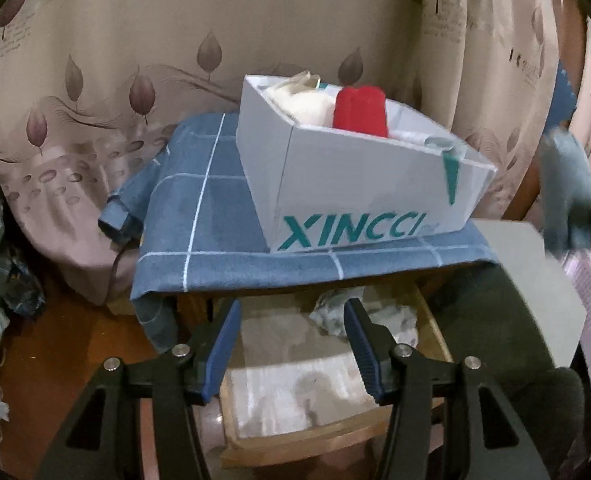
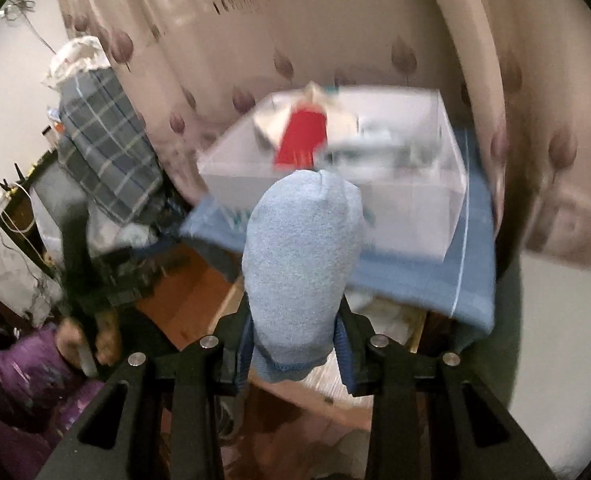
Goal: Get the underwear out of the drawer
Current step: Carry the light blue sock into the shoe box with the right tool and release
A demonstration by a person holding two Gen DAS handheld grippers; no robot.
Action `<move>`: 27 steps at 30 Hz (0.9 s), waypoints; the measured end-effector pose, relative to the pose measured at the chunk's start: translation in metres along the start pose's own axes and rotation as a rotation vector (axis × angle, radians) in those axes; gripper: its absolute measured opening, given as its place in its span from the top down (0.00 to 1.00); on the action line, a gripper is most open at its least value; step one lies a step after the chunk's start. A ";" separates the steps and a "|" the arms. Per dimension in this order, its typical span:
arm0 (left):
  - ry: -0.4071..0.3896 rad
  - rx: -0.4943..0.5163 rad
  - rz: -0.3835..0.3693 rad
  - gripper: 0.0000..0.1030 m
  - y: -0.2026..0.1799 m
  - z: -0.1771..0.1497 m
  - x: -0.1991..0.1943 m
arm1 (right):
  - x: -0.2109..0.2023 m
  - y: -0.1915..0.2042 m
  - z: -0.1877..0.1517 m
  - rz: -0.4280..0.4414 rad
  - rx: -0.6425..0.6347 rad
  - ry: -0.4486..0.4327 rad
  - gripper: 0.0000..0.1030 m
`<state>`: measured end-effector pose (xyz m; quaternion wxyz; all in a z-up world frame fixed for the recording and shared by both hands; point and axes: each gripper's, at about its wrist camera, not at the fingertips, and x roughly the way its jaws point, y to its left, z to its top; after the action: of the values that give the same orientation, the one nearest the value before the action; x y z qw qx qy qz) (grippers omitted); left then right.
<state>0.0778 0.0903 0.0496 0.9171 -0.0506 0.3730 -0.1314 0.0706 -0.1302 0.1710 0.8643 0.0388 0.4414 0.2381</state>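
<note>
The open wooden drawer (image 1: 303,438) lies below my left gripper (image 1: 292,304), whose jaws stand apart with nothing between them. Inside the drawer are pale folded cloth (image 1: 287,384) and a crumpled pale piece (image 1: 335,308). My right gripper (image 2: 295,308) is shut on a rolled light-blue piece of underwear (image 2: 299,248), held up above the drawer's rim (image 2: 231,296). That blue roll also shows blurred at the right edge of the left wrist view (image 1: 567,184). A white box (image 1: 355,184) on a blue checked cloth (image 1: 199,240) holds a red roll (image 1: 361,112) and cream cloth (image 1: 299,100).
A leaf-patterned curtain (image 1: 95,100) hangs close behind the box. A grey board (image 1: 535,280) lies to the right of the drawer. A pile of plaid cloth (image 2: 107,140) stands at the left, and a hand (image 2: 95,340) grips the other tool's handle there.
</note>
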 end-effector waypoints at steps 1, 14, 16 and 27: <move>-0.015 0.001 -0.002 0.47 -0.001 0.000 -0.001 | -0.004 0.000 0.016 -0.009 -0.008 -0.015 0.69; -0.009 0.103 0.025 0.47 -0.020 -0.005 0.005 | 0.074 -0.042 0.140 -0.083 0.040 0.017 0.69; -0.001 0.098 0.016 0.47 -0.018 -0.005 0.007 | 0.093 -0.052 0.144 -0.105 0.052 0.040 0.69; 0.080 0.060 -0.009 0.42 -0.010 -0.003 0.019 | 0.161 -0.099 0.155 -0.174 0.116 0.131 0.68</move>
<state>0.0864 0.0758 0.0365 0.9019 -0.0193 0.4050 -0.1489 0.3092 -0.1238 0.1180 0.8474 0.0347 0.5115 0.1385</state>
